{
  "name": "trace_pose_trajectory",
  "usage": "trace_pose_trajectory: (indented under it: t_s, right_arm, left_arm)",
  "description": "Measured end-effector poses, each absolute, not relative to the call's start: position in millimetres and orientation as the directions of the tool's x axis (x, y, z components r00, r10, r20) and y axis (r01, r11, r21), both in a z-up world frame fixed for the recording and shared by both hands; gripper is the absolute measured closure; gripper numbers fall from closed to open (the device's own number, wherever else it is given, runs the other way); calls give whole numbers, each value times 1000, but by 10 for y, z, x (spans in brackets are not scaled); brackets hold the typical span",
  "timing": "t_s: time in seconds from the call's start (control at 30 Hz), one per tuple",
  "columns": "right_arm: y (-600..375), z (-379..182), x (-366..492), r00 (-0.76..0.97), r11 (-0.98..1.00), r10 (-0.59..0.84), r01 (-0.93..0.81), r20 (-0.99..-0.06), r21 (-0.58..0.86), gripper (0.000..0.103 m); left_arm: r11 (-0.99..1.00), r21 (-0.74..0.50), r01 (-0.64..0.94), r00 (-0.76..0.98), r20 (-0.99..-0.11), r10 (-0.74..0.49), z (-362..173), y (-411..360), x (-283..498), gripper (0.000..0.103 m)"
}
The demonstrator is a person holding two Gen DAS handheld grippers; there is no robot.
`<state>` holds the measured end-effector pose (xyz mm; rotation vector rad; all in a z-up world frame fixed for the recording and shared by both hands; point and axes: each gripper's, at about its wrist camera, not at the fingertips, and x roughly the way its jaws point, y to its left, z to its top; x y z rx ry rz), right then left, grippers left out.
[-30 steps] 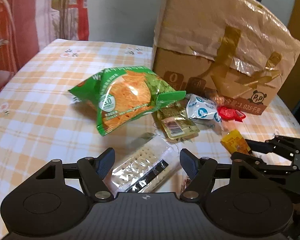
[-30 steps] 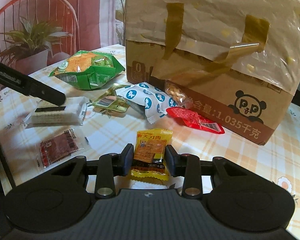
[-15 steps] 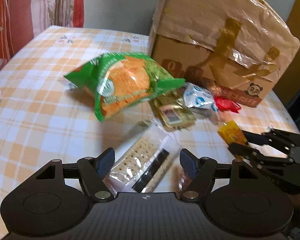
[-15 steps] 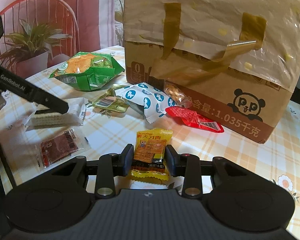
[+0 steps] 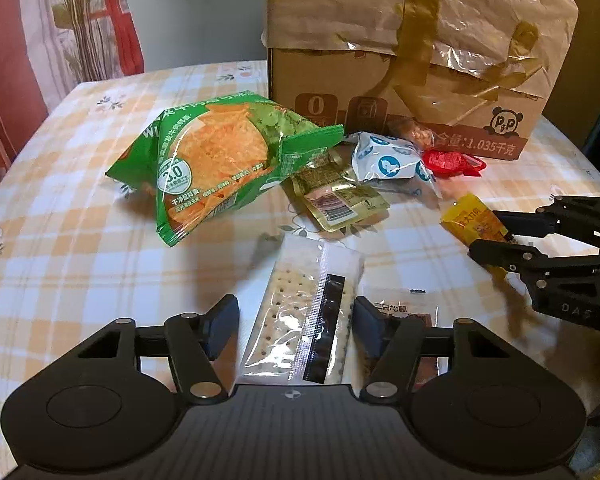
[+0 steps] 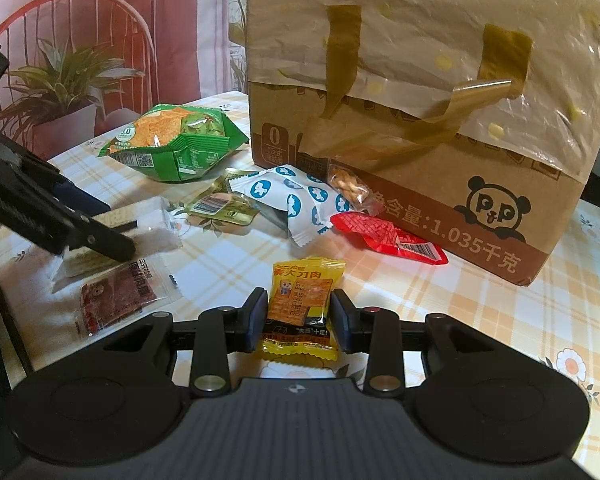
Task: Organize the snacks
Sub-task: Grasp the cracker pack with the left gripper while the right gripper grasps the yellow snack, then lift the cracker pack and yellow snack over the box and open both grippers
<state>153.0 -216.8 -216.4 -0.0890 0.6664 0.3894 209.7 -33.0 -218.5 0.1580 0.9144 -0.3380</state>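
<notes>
A clear cracker pack [image 5: 300,280] lies on the checked tablecloth between the jaws of my left gripper [image 5: 292,320]. Those jaws are closing: the right pad is at the pack's edge and a gap remains at the left pad. My right gripper [image 6: 298,320] is shut on a yellow snack packet [image 6: 300,296], held low over the cloth. The left wrist view shows that same packet [image 5: 472,220] in the right gripper [image 5: 486,232] at the right edge. From the right wrist camera, the left gripper [image 6: 114,228] sits over the cracker pack [image 6: 152,220] at the left.
A big taped cardboard box [image 5: 400,92] stands at the back. Before it lie a green chip bag [image 5: 216,160], a gold-green packet [image 5: 340,204], a white-and-blue packet [image 5: 388,160], a red packet [image 5: 452,162] and a small peanut pack [image 6: 346,186]. A jerky packet [image 6: 116,300] lies beside the crackers.
The left gripper's jaws have narrowed around the cracker pack, and the gripper has rolled so the pack lies straighter between them. The right gripper and its yellow packet have not moved.
</notes>
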Motion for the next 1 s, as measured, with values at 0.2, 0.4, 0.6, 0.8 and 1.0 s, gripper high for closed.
trace_pose_trajectory:
  t_s: [0.2, 0.4, 0.6, 0.8, 1.0]
  right_arm:
    - [-2169, -2164, 1530, 717, 924, 324, -380, -618, 44, 66]
    - [-2166, -2166, 1527, 717, 925, 323, -378, -618, 45, 65]
    - [-2167, -2167, 1526, 717, 925, 323, -378, -617, 45, 66]
    - [-2171, -2167, 1526, 717, 924, 324, -379, -617, 45, 66]
    - [-2153, -2149, 1491, 729, 924, 324, -380, -603, 37, 66]
  left_arm:
    - [969, -17, 248, 622, -764, -173, -2203, -308, 1997, 53]
    - [969, -57, 238, 634, -747, -200, -2180, -307, 1950, 53]
    - [971, -46, 236, 645, -740, -192, -2157, -330, 1914, 53]
    - [968, -46, 248, 652, -731, -202, -2127, -319, 1889, 53]
    - [963, -45, 267, 667, -712, -219, -2076, -342, 1859, 53]
